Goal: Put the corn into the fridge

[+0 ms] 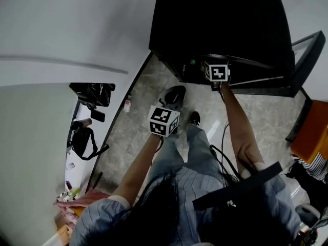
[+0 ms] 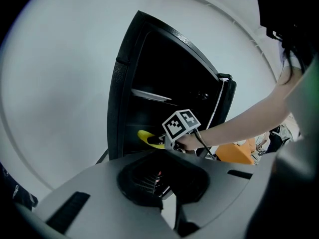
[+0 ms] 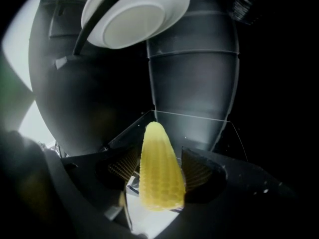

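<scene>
The corn (image 3: 158, 171) stands tip forward between the 2 jaws of the right tool (image 3: 160, 169), inside the fridge (image 3: 194, 78) and over its glass shelf (image 3: 209, 128). The jaws are spread wide at either side of it, so the hold is released rather than clamped. Higher in the dark interior sits a white bowl (image 3: 134, 14). The left tool (image 2: 162, 185) is clenched on nothing, held back from the fridge and aimed at it. The fridge is black and low, with its door (image 1: 302, 60) swung open to the right. It stands against a white wall (image 1: 61, 24) on a floor (image 1: 133, 122) of grey marbled tiles. Black bags (image 1: 84, 140) lie along the left edge of the floor, and something orange (image 1: 312, 132) sits at the right. Only the right gripper view shows the corn's rows of kernels, the shelf and the bowl. The left gripper view shows the corn from outside, as a yellow tip just past the right tool in the lower part of the fridge. The head view shows the person's 2 arms (image 1: 241, 127) and shoes (image 1: 193, 118), but the corn cannot be made out there.
</scene>
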The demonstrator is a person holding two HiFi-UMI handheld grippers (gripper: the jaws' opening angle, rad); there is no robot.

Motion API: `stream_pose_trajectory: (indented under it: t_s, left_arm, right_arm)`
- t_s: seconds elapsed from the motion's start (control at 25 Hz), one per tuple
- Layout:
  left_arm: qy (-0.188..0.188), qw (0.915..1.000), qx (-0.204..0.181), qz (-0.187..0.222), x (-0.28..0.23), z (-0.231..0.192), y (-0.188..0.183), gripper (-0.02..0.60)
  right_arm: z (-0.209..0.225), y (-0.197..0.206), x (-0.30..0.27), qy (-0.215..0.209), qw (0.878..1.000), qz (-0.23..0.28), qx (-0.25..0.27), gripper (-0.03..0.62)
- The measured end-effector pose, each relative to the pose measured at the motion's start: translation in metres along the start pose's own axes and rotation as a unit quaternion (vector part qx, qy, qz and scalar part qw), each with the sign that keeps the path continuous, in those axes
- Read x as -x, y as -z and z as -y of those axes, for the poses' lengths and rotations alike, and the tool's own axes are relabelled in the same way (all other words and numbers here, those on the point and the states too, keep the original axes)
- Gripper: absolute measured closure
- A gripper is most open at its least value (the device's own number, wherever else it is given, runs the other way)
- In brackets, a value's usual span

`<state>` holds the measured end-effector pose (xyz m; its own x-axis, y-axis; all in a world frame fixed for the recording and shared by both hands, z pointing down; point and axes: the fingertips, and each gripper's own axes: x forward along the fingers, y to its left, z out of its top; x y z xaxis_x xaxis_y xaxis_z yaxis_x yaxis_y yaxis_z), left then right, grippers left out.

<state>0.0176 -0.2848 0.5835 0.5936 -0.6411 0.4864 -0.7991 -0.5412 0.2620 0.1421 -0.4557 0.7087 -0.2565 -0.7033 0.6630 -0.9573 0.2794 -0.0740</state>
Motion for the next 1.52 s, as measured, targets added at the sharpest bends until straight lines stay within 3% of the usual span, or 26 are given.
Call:
stream_pose_trajectory:
  t_s: [0.44, 0.72, 0.96, 1.0, 1.12, 1.52]
  left_arm:
    - [0.005, 1.0, -0.007, 0.003, 0.014, -0.001, 0.0, 0.574]
    - [0.014, 0.9998, -0.01, 0.011, 0.028, 0.002, -0.002, 0.574]
    - [0.027, 0.9993, -0.017, 0.022, 0.048, 0.007, -0.007, 0.574]
    - [0.029, 0.9992, -0.018, 0.023, 0.052, 0.007, -0.008, 0.574]
    - [0.031, 0.9989, -0.018, 0.031, 0.067, 0.009, -0.012, 0.574]
    - [0.056, 0.9959, -0.026, 0.065, 0.116, 0.02, -0.029, 0.574]
  right_arm:
    - [-0.009, -0.016, 0.038, 0.001, 0.998, 0.053, -0.015, 0.326]
    - [-0.027, -0.033, 0.086, -0.005, 0.992, 0.119, -0.027, 0.327]
    - [-0.048, -0.035, 0.133, -0.015, 0.986, 0.15, -0.076, 0.329]
    - [-0.052, -0.036, 0.141, -0.014, 0.984, 0.155, -0.084, 0.335]
    - [-0.064, -0.037, 0.168, -0.002, 0.978, 0.177, -0.108, 0.476]
    - [-0.124, -0.042, 0.251, -0.017, 0.964, 0.219, -0.151, 0.487]
